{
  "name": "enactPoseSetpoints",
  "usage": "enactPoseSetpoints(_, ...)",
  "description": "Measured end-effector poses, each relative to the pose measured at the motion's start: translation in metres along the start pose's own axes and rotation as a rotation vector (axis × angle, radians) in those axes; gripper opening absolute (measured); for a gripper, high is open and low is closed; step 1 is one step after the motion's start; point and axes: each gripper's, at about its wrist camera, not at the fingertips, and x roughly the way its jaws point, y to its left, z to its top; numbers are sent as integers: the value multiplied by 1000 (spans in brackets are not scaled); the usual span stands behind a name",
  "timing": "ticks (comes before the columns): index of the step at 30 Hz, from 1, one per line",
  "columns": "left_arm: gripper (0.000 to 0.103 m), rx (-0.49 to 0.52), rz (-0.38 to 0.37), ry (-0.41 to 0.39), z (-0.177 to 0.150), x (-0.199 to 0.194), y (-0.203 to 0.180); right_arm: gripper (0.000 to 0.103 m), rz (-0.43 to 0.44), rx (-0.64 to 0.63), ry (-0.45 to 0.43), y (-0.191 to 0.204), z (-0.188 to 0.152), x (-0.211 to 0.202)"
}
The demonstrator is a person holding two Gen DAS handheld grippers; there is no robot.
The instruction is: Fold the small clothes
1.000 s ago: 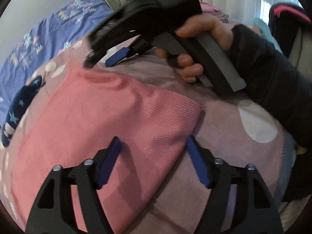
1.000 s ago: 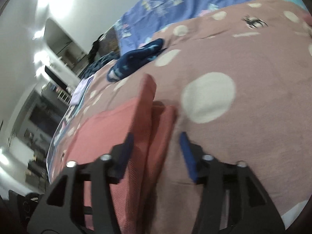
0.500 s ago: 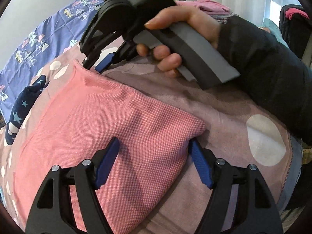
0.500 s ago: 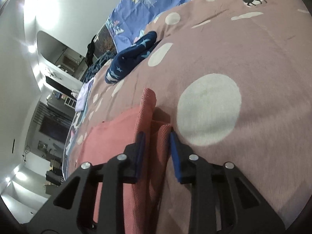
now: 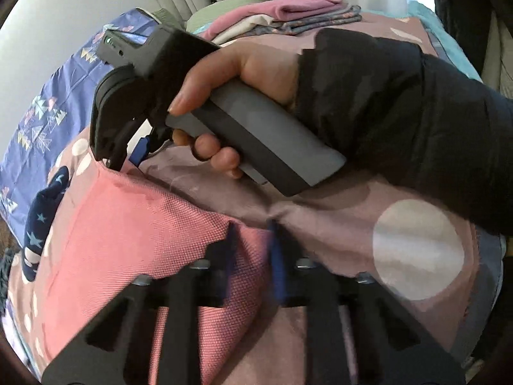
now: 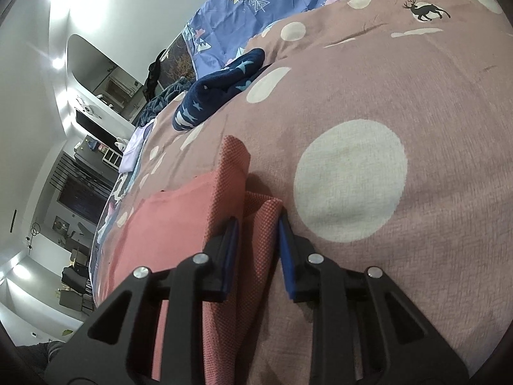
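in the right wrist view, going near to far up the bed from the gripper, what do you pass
right hand-held gripper closed on a bunched fold of the pink knit garment → large cream dot on the mauve spotted blanket → navy star-patterned folded cloth → blue tree-print sheet

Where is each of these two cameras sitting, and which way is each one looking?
Left wrist view: mounted on the left gripper, looking down along its fingers, whose jaws are closing on a corner of the pink cloth; the person's hand and dark sleeve working the right gripper show beyond.
Right wrist view: mounted on the right gripper, looking along its fingers pinched on a fold of the cloth, across the spotted blanket toward the room.
Shared: the pink cloth, the blanket, the navy star-patterned garment.
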Motion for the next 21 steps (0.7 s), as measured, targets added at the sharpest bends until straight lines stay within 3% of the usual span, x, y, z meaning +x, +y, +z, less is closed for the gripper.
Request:
enactPoseSetpoints(6,12,-139,-127,-13,-9,-11,24,25,3,0,5,1,3,2)
enactPoseSetpoints(7,12,-151,-139,-14,-10,-10,25,4,-5,-6,7,1,3,2)
enactPoseSetpoints(9,11,-165,-166,-18,-12,-7,25,3,-26,3,3,1,5,1)
enactPoseSetpoints(12,10,-177,-208,-28,-13,-2,27,3,24,35,-60,0,11,-10)
enactPoseSetpoints(15,10,-204,-239,-26,-16,0,30,3,-12,50,-21,-10,11,0)
enactPoseSetpoints(17,10,-209,-245,-28,-17,1,30,4,25,77,-3,-15,12,-1)
enactPoseSetpoints(20,11,-212,-245,-32,-19,2,29,16,111,165,-30,-29,11,-16)
enactPoseSetpoints(21,11,-215,-246,-33,-19,2,29,25,168,203,-34,-36,11,-23)
